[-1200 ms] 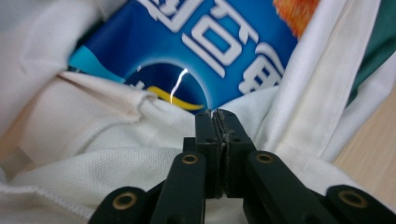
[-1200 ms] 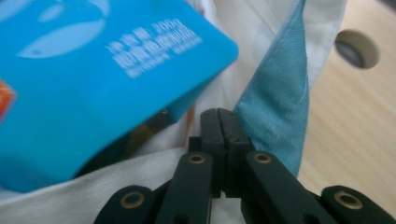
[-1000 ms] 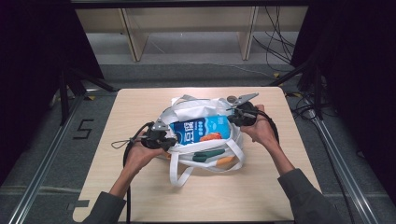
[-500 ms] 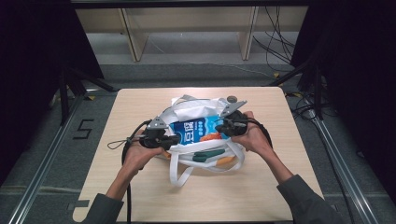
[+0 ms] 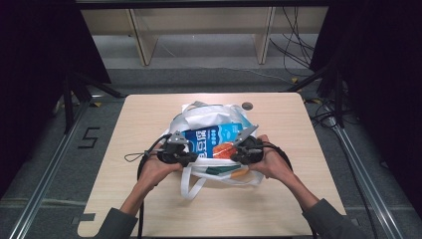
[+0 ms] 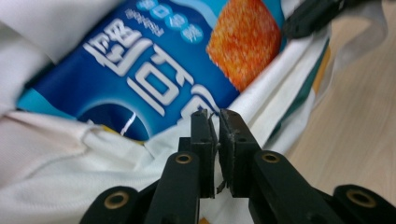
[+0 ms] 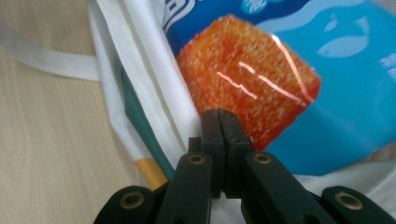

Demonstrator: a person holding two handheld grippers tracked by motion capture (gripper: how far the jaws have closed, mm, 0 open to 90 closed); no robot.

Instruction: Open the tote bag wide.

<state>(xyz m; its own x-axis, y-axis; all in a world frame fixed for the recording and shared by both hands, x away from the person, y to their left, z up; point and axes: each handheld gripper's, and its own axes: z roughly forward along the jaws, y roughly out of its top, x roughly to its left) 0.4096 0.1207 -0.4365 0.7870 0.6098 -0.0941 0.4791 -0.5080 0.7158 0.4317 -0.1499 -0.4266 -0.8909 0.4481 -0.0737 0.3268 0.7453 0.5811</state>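
Since the earlier frames, the right gripper (image 5: 247, 149) has come down from the upper right of the white tote bag (image 5: 209, 115) to its near right edge, level with the left gripper (image 5: 175, 153), while the left one is staying roughly where it was. The bag is sitting at the centre of the light wooden counter (image 5: 139, 114), its loose handle loop trailing toward the lower middle of the frame. There are two grippers, one bag, and one blue snack packet (image 5: 211, 142) lying in the bag's mouth, with an orange picture on it. In the left gripper view the jaws are pinching a thin fold of the bag's white rim. In the right gripper view the jaws are pressed together against the bag's edge; whether cloth is caught between them is hard to tell. The packet's lower end is hidden inside the bag, and its print is blurred and cut off.
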